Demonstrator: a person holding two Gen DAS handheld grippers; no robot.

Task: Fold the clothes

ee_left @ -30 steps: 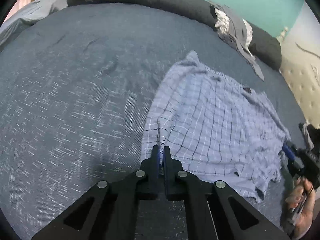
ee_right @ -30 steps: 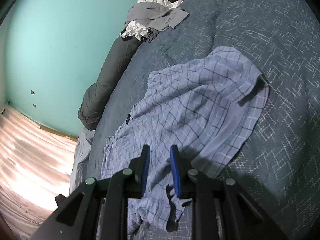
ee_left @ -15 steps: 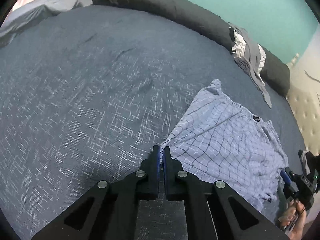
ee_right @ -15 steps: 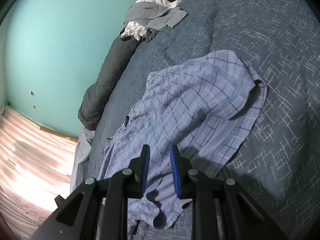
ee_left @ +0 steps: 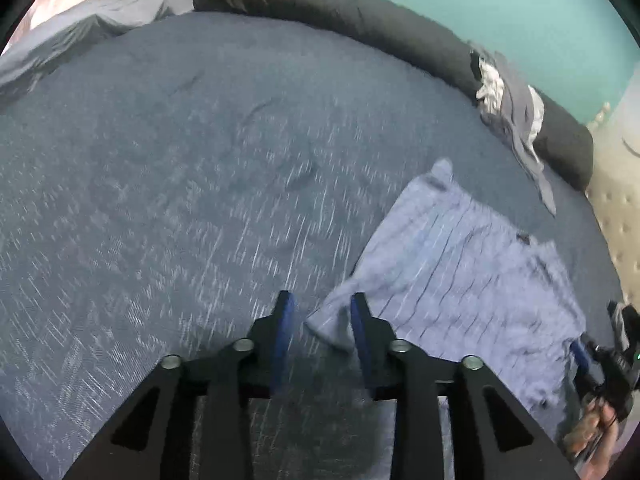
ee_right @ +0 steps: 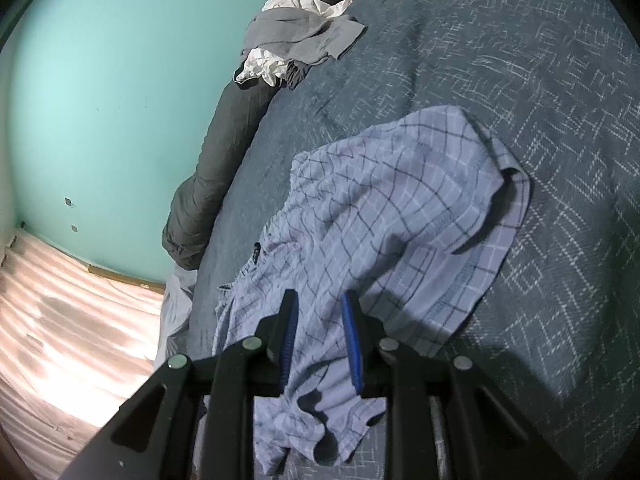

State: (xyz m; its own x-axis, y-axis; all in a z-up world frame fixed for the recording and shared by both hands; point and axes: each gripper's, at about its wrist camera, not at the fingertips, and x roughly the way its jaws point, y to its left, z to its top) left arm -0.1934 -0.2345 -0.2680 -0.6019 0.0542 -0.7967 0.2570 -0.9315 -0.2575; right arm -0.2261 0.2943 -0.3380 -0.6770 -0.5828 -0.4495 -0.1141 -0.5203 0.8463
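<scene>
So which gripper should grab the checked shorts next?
Probably the left gripper: its open jaws already sit around a corner of the checked shorts. The right gripper is open too, over the crumpled end.

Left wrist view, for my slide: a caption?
Open left gripper beside a corner of plaid shorts on the blue bedspread.

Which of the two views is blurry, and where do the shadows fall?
Left wrist view: motion blur streaks the bedspread and smears the checked shorts. Right wrist view: sharp, checks crisp on the shorts, with the right claw casting a dark shadow onto the bedspread beside it.
</scene>
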